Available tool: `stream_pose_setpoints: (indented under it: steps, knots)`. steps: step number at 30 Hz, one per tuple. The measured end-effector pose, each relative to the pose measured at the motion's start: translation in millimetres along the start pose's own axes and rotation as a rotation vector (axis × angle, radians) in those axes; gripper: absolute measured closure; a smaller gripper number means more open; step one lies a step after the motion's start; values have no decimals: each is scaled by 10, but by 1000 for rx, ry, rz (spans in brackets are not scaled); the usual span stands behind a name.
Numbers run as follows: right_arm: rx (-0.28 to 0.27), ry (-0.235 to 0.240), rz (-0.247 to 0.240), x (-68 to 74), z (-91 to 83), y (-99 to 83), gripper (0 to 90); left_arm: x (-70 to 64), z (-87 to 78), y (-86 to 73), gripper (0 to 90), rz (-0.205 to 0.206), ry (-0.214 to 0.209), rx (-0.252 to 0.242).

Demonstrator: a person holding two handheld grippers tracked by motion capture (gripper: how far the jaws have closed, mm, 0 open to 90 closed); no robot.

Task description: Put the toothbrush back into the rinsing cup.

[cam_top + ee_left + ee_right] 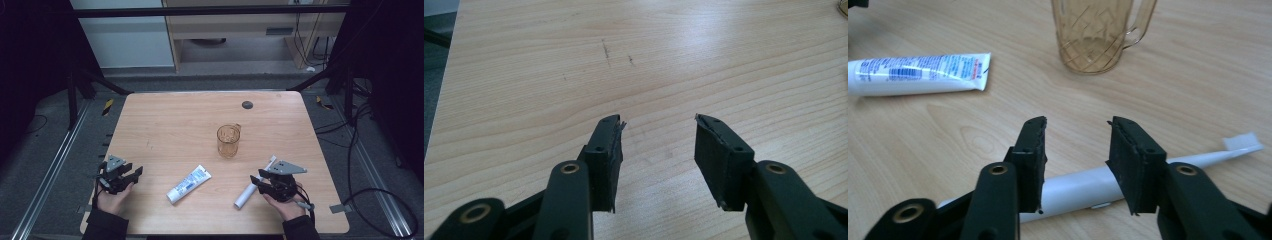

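My fingers are black. The toothbrush under them is white, the tube white with blue print, the cup amber with a diamond pattern, the desk light woodgrain.

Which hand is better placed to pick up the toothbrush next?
The right. Its open tongs hover right over the white toothbrush, while the left tongs face bare table.
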State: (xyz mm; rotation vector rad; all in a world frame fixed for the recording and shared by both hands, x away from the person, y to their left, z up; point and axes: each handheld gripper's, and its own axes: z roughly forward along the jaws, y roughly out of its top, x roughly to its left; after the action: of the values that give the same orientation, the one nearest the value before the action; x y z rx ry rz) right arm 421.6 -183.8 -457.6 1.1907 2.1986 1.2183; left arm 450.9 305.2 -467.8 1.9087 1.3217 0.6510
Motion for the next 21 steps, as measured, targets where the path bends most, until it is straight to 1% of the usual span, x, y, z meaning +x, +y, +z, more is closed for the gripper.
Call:
stream_pose_setpoints:
  steps: [3, 4, 8, 9, 11, 12, 15, 18, 21]
  knots:
    - [20, 18, -12, 46, 57, -18, 659, -6, 8, 0, 525, 3, 0, 5]
    - [20, 18, -12, 46, 57, -18, 659, -6, 8, 0, 525, 3, 0, 5]
    - [35, 34, -13, 84, 109, -35, 711, -11, 12, 0, 522, 4, 0, 8]
    - [48, 38, -21, 107, 138, -43, 745, -16, 15, 0, 518, 3, 0, 7]
    - [58, 39, -29, 124, 161, -47, 772, -17, 15, 1, 513, 10, 0, 12]
    - [58, 39, -29, 124, 161, -47, 772, -20, 16, 2, 513, 12, -1, 11]
    - [77, 49, -38, 148, 197, -53, 812, -28, 18, 3, 509, 19, 0, 12]
    - [99, 62, -45, 173, 230, -67, 847, -30, 21, 2, 507, 19, -5, 13]
    - [111, 72, -52, 197, 258, -74, 864, -29, 23, 2, 507, 17, -5, 14]
